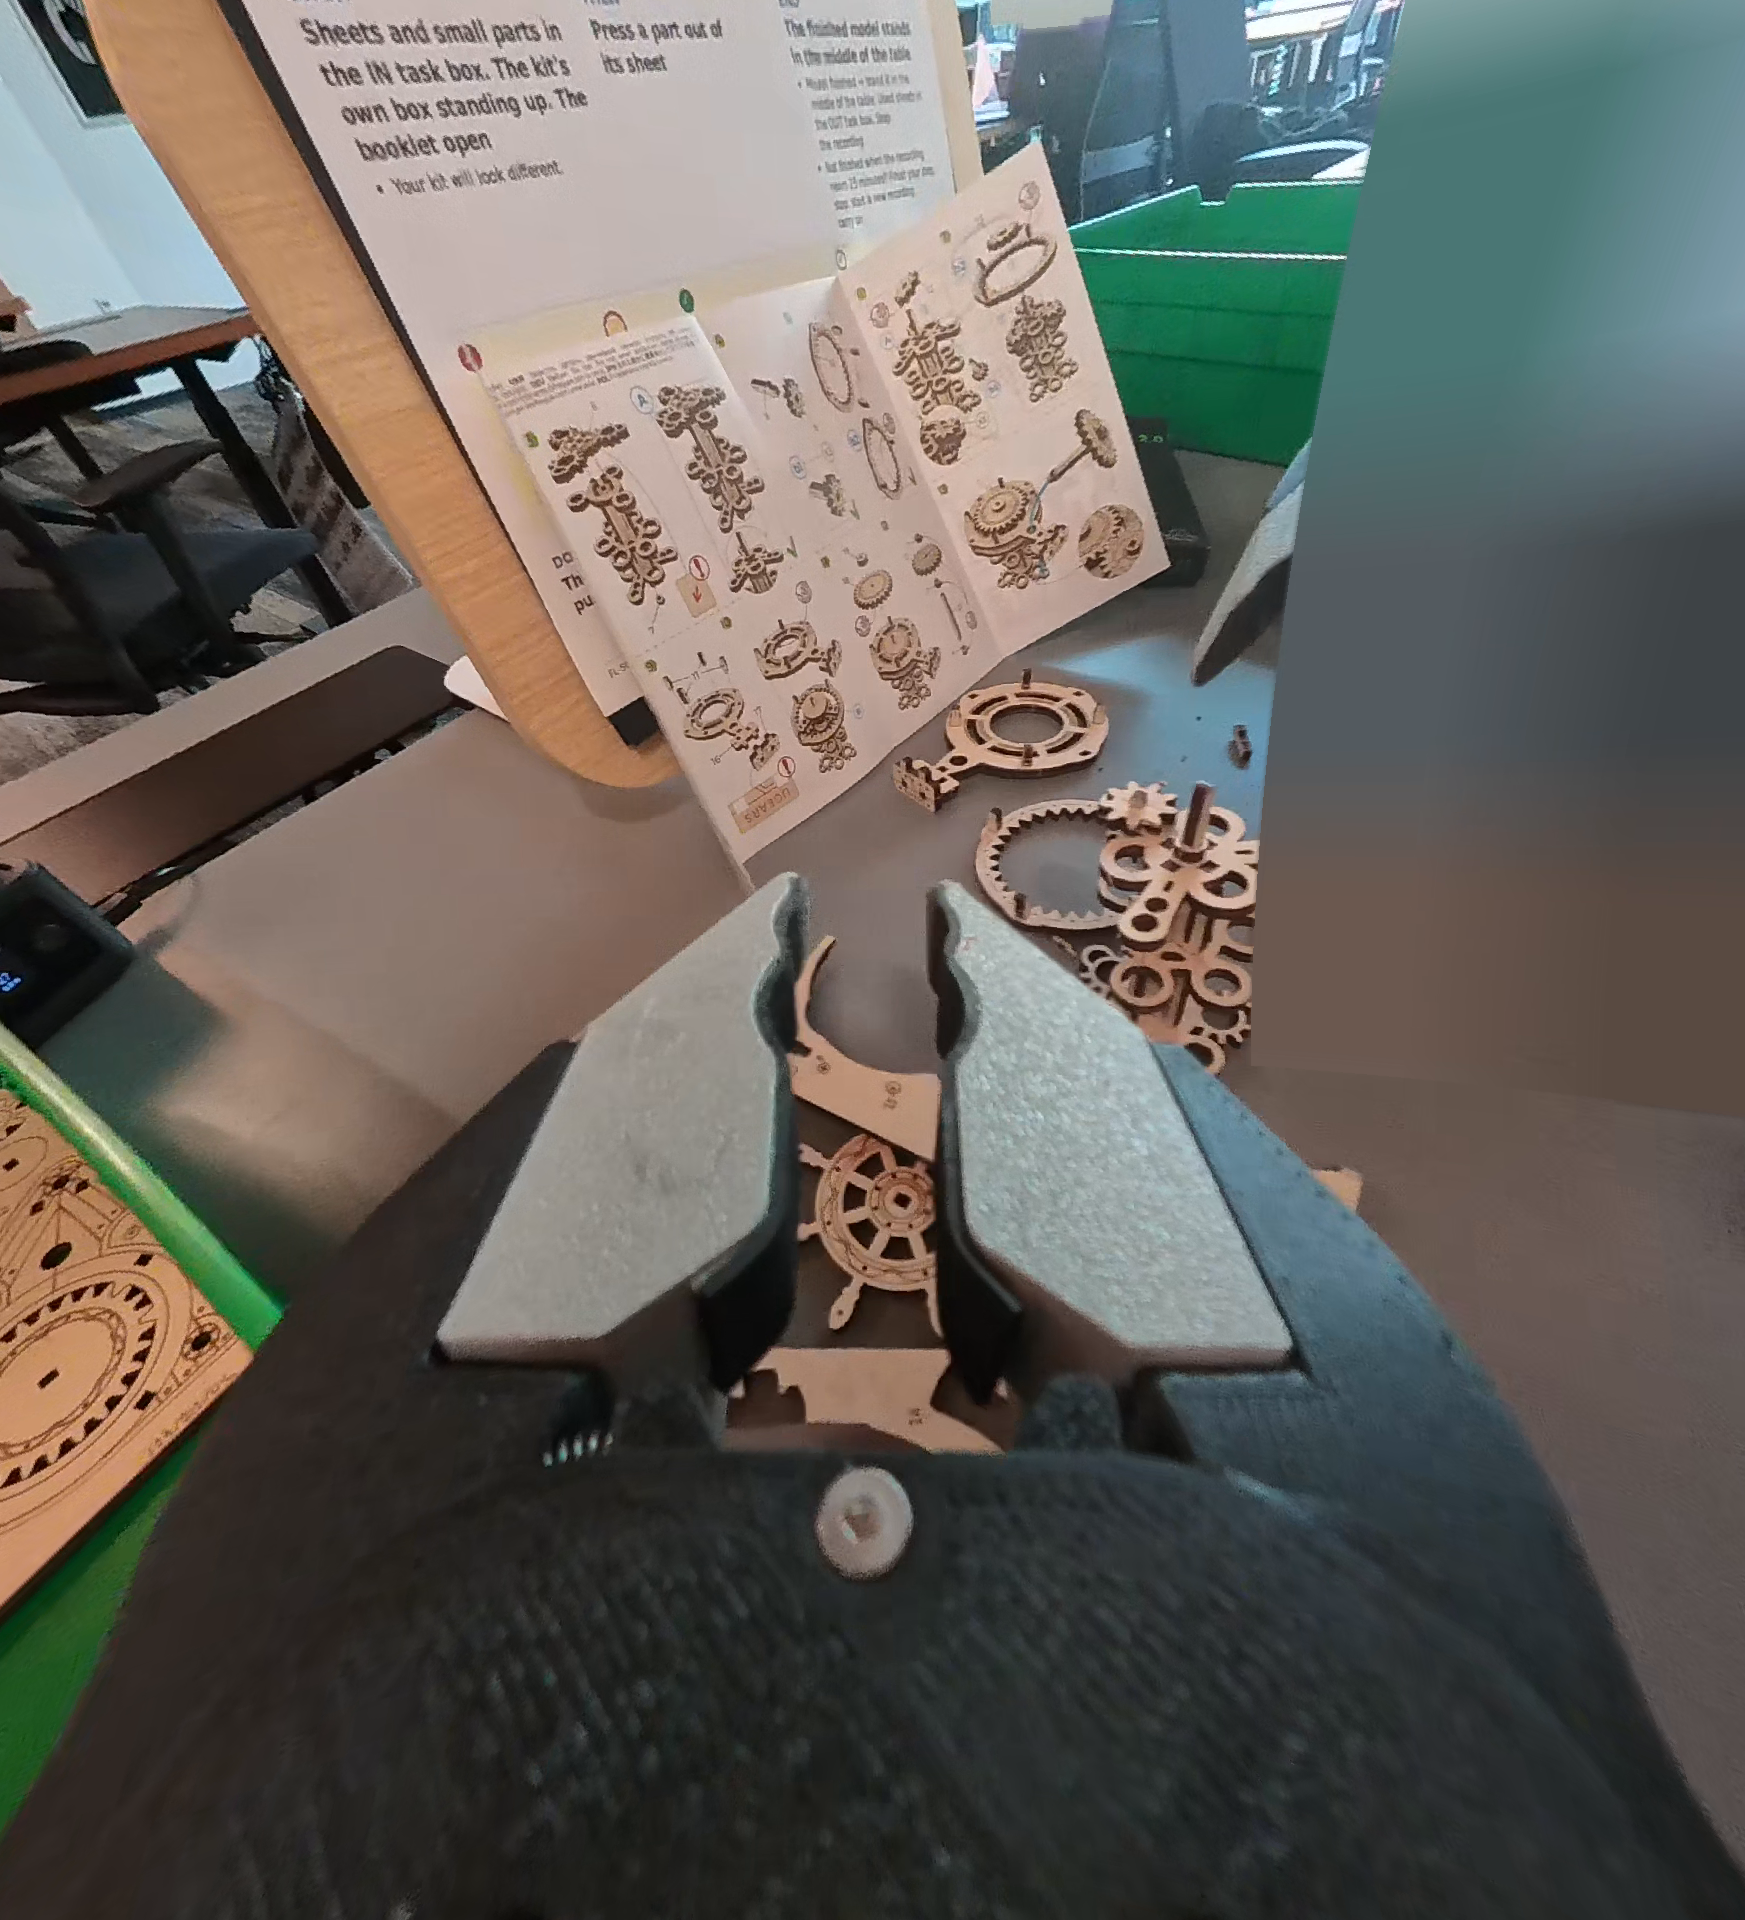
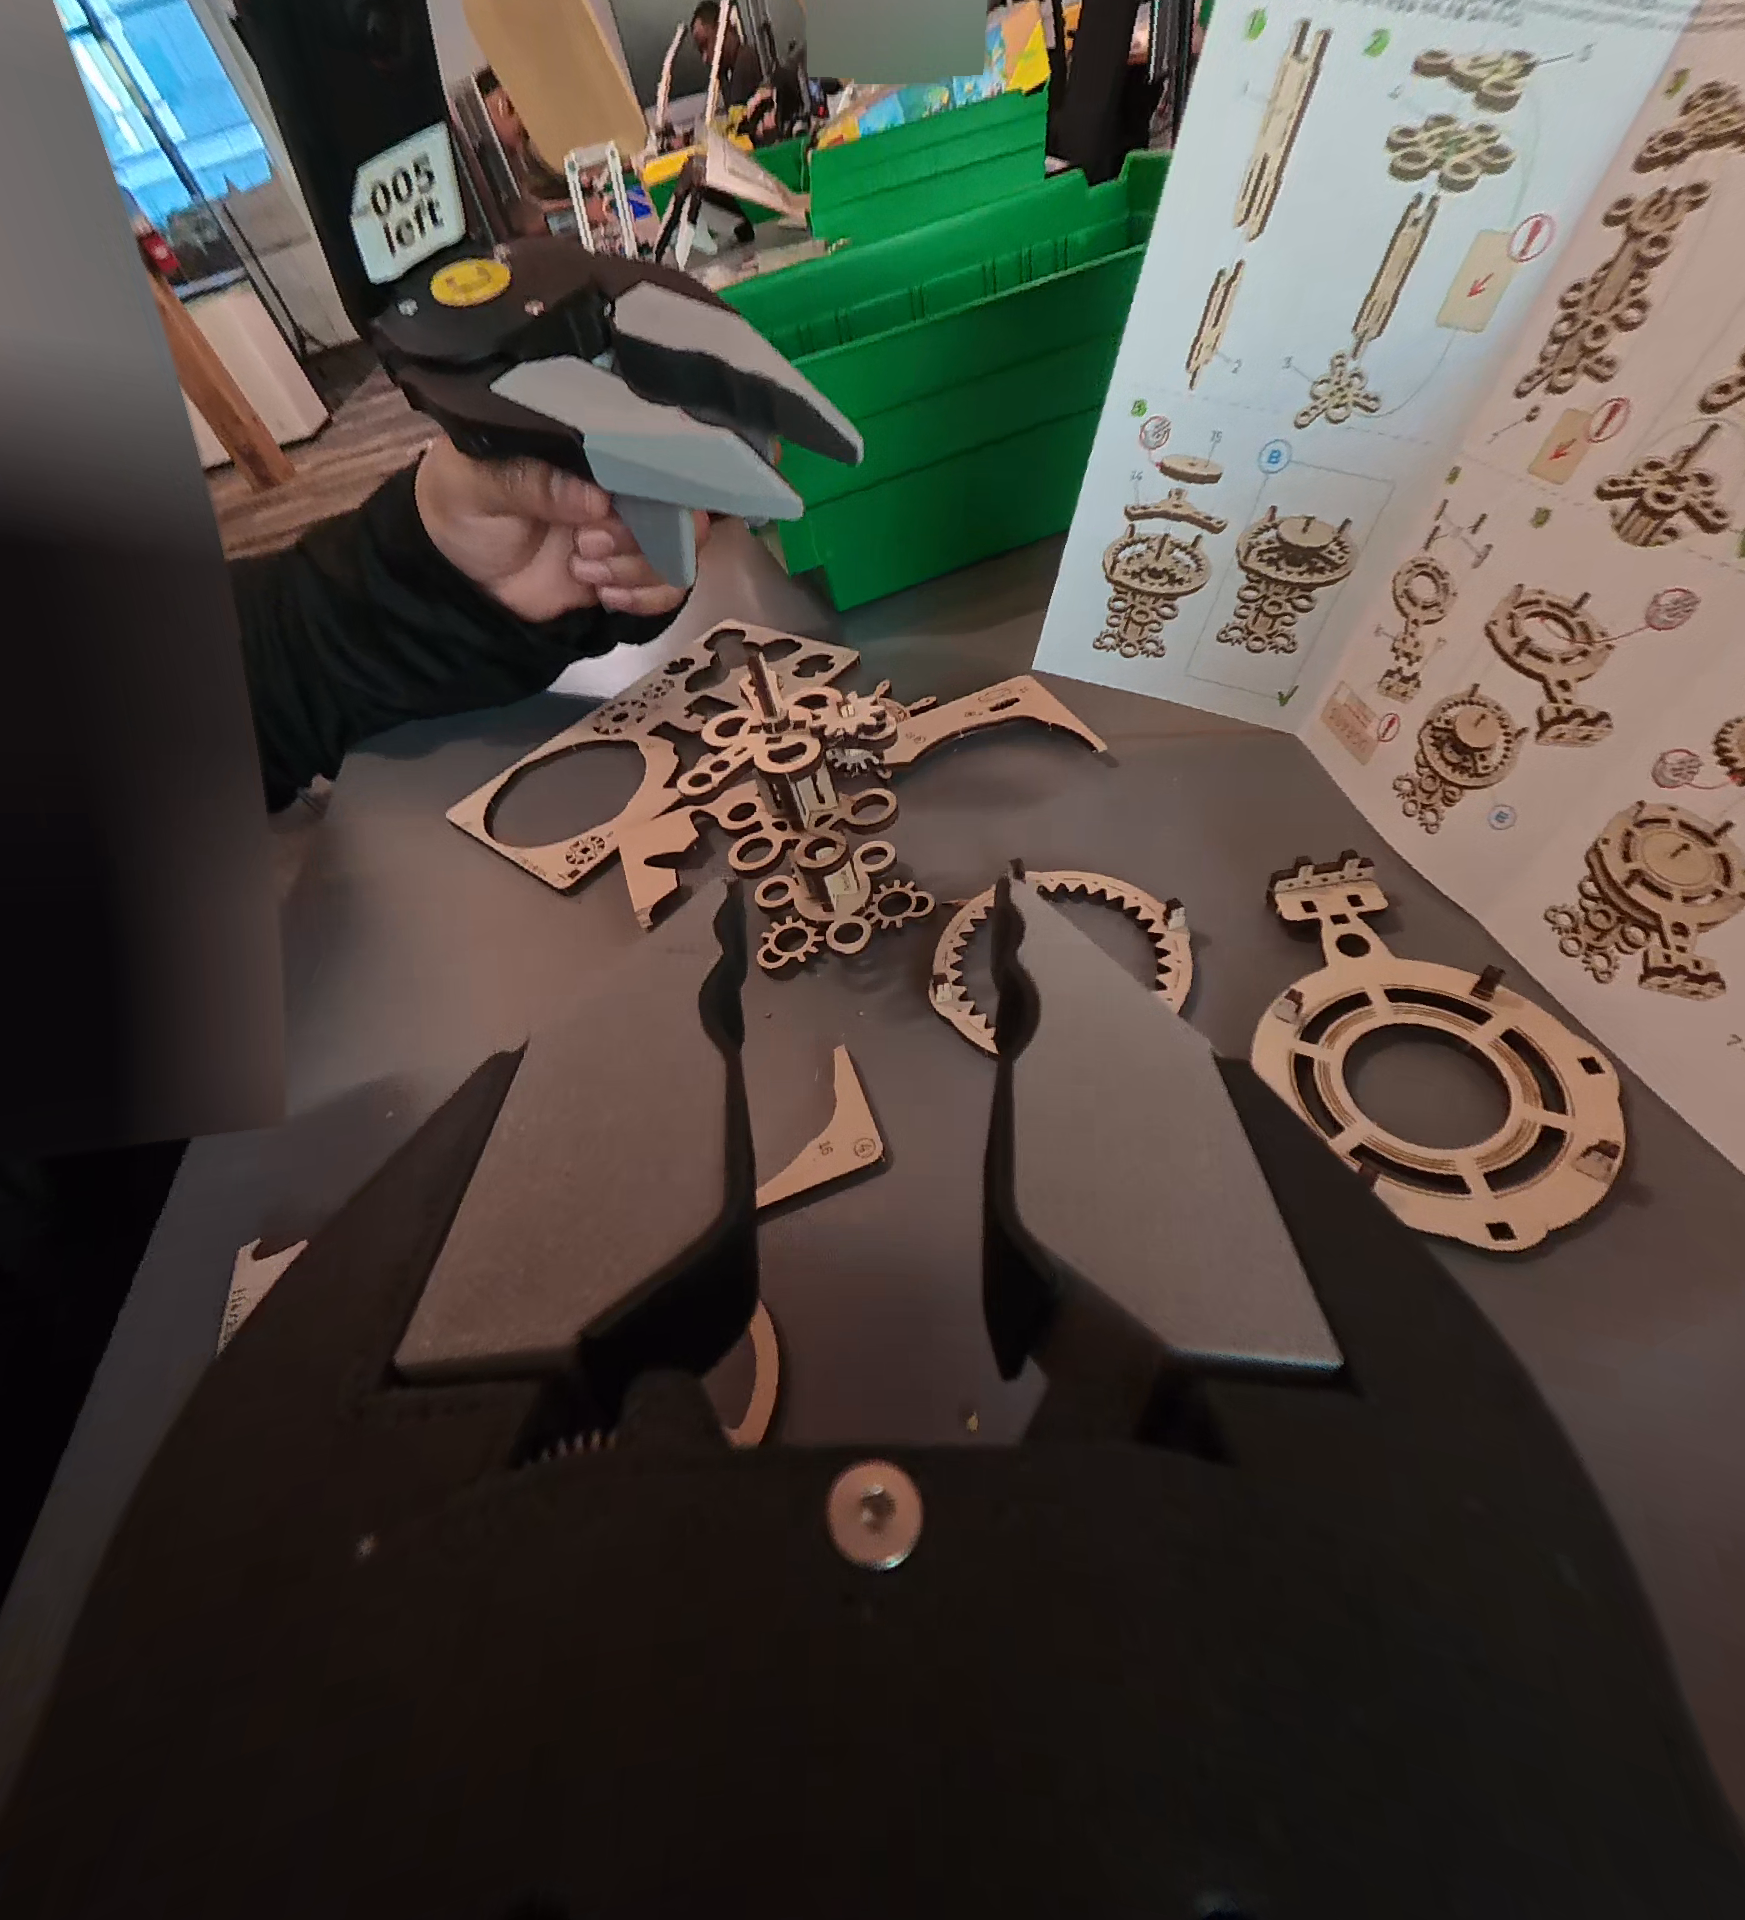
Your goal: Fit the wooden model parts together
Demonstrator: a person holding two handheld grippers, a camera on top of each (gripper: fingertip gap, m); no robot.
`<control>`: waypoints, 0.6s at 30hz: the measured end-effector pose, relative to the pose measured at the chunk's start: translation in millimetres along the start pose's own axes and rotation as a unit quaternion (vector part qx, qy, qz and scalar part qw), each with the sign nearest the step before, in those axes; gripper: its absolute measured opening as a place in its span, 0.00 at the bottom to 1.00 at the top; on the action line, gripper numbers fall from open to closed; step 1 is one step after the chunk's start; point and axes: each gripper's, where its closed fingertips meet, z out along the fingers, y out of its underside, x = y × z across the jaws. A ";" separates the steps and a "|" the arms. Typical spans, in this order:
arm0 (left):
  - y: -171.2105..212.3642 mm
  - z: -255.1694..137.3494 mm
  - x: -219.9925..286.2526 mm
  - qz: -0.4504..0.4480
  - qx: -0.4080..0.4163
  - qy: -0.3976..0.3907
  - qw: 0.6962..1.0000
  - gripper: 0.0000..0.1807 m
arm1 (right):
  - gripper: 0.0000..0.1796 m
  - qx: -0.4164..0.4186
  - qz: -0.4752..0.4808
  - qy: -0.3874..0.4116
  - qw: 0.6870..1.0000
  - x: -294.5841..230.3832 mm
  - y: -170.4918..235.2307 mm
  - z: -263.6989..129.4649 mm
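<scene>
1. The ringed wooden model (image 2: 806,821), a stack of looped pieces on a central peg, stands on the grey bench (image 2: 1107,1351) just in front of the right tool (image 2: 863,935); in the left wrist view it sits far right (image 1: 1174,914).
2. Beside it lie a toothed ring (image 2: 1065,956) and, nearer the booklet, a round slotted frame (image 2: 1439,1101) with a short stem. Neither is joined to the model yet.
3. Behind the model lies a punched-out sheet (image 2: 577,790); an offcut (image 2: 826,1132) lies between the right tool's fingers on the bench.
4. Both tools are empty with jaws apart. The left tool (image 1: 868,914) is raised over a sheet bearing a wheel-shaped part (image 1: 878,1216).
5. This looks like a pause between steps, choosing the next part; which one the open booklet (image 1: 847,520) calls for I cannot tell.
6. The next move probably calls for gripping the toothed ring by its edge and lining it up over the model while the other tool steadies the stack.
</scene>
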 end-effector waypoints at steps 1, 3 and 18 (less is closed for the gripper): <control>0.0 -0.3 -1.2 -0.002 -0.001 -0.002 1.000 0.11 | 0.24 -0.002 -0.001 0.000 1.000 -0.2 0.6 0.7; -0.8 -1.1 -3.0 -0.010 0.002 -0.003 1.000 0.11 | 0.24 -0.005 -0.002 0.001 1.000 -0.1 1.2 1.5; 9.7 4.6 -6.1 -0.021 -0.017 -0.002 1.000 0.11 | 0.24 -0.005 0.014 0.000 1.000 3.0 1.5 1.0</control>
